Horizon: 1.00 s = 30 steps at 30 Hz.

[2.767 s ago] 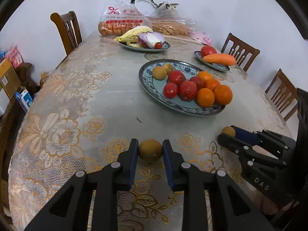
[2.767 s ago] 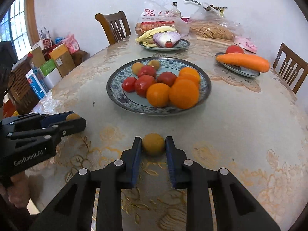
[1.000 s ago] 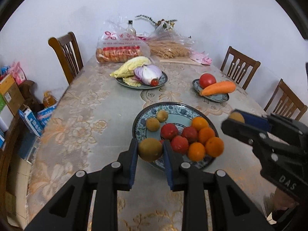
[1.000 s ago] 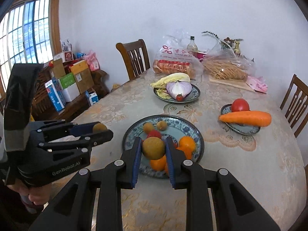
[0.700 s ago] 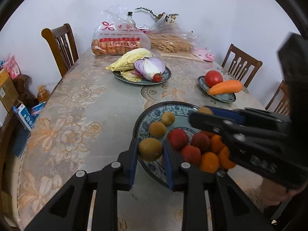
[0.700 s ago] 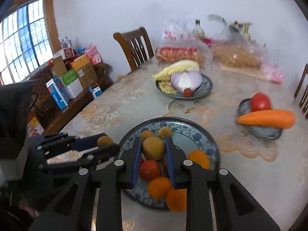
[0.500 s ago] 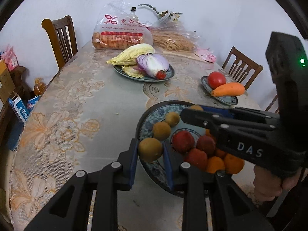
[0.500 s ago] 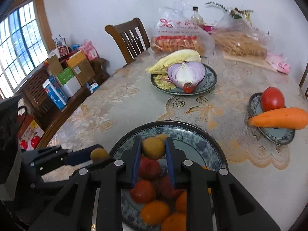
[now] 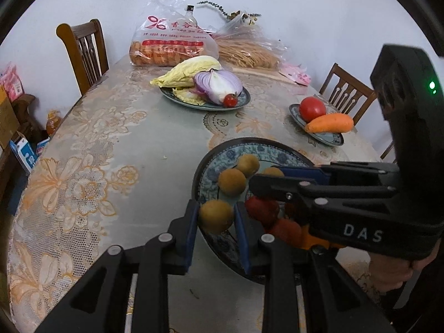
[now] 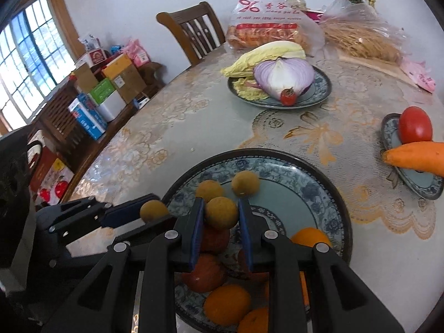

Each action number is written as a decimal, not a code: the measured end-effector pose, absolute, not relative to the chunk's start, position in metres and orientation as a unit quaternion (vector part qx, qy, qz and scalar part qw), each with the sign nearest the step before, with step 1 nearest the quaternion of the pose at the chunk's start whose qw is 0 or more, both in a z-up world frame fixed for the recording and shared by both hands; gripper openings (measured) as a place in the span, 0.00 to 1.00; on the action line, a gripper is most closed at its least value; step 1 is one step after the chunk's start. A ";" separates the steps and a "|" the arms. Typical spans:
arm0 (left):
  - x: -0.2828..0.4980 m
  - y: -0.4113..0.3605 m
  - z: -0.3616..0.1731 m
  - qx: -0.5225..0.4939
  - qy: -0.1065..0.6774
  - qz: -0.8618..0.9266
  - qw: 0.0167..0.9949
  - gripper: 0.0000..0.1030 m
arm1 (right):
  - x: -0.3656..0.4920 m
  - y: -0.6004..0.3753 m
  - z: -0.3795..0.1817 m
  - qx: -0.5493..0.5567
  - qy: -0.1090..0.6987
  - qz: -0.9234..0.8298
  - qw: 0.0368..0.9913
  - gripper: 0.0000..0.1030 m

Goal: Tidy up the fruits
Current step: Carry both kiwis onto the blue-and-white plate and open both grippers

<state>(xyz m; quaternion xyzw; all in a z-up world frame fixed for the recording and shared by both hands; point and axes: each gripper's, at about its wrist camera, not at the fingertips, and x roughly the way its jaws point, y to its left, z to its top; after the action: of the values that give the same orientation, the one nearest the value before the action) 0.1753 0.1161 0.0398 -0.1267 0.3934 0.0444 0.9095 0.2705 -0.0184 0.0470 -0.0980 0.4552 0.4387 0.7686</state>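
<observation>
My left gripper (image 9: 216, 211) is shut on a round brown fruit (image 9: 216, 217), held just over the near left rim of the blue patterned plate (image 9: 206, 163). My right gripper (image 10: 221, 208) is shut on a second brown fruit (image 10: 221, 213) above the plate's (image 10: 280, 156) middle. Two more brown fruits (image 10: 245, 183) lie on the plate's far side. Red fruits (image 10: 206, 273) and oranges (image 10: 227, 304) lie under the right gripper's fingers and are partly hidden. The right gripper (image 9: 267, 175) reaches in from the right in the left wrist view. The left gripper (image 10: 151, 214) shows at the plate's left edge.
A plate of cabbage, halved onion and a small tomato (image 9: 206, 90) stands further back. A small plate with a tomato and a carrot (image 9: 322, 123) is at the right. Bagged food (image 9: 170, 44) lines the far edge. Wooden chairs (image 9: 83, 50) surround the table; boxes (image 10: 111, 83) stand left.
Both grippers have lifted their brown fruits from the near tablecloth and carried them forward and down over the patterned plate. The right one has come in furthest, across the plate's middle.
</observation>
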 end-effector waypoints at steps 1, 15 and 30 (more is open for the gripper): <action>0.175 0.117 0.040 -0.131 0.394 0.042 0.909 0.28 | 0.272 -0.018 0.046 -0.097 0.457 0.439 0.767 0.25; 0.169 0.106 0.042 -0.122 0.388 0.023 0.913 0.43 | 0.282 -0.018 0.038 -0.065 0.488 0.457 0.741 0.26; 0.163 0.117 0.050 -0.144 0.368 0.035 0.918 0.43 | 0.292 -0.034 0.046 -0.043 0.480 0.444 0.755 0.48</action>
<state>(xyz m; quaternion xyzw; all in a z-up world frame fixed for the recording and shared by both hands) 0.1630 0.1171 0.0496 -0.1444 0.3681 0.0353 0.9178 0.2919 -0.0343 0.0461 -0.0428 0.4804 0.4440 0.7552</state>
